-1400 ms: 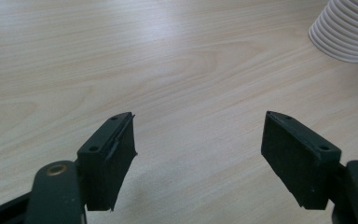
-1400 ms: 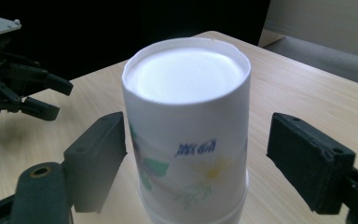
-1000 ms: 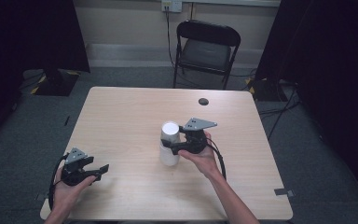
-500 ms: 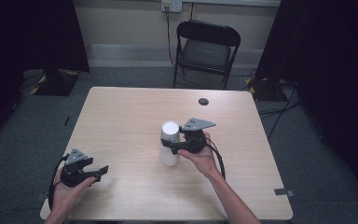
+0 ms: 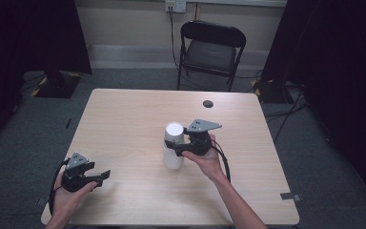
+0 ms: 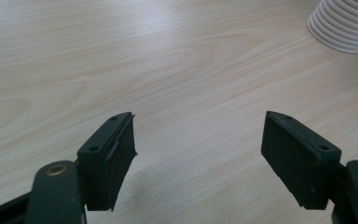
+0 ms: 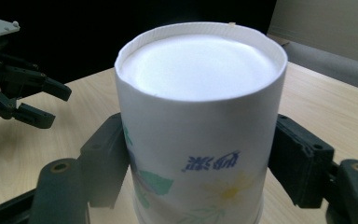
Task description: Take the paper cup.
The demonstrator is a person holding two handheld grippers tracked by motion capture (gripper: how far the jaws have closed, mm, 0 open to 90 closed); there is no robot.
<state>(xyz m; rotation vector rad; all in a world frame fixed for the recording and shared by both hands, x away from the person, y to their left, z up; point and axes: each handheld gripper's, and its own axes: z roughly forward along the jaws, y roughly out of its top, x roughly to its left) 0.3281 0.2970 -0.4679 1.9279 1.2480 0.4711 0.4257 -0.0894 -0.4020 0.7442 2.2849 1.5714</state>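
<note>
dark curtains and a folding chair (image 5: 213, 47) frame a pale wood-grain tabletop (image 5: 124, 119), where a stack of inverted paper cups (image 5: 173, 151) stands near the middle. the right hand-held gripper (image 5: 181, 146) brackets the top cup (image 7: 200, 121), its black jaws flanking the thin printed wall; whether the pads actually press cannot be told. the left hand-held gripper (image 5: 100, 175) rests spread and empty near the tabletop's front left corner, well apart from the stack, whose ribbed rolled rims (image 6: 342, 25) show in its own view. if the aim is to lift off the top cup, a light squeeze low on the wall would likely serve best, since thin paper crumples easily, and a straight upward pull should keep the nested cups below from tipping.
</note>
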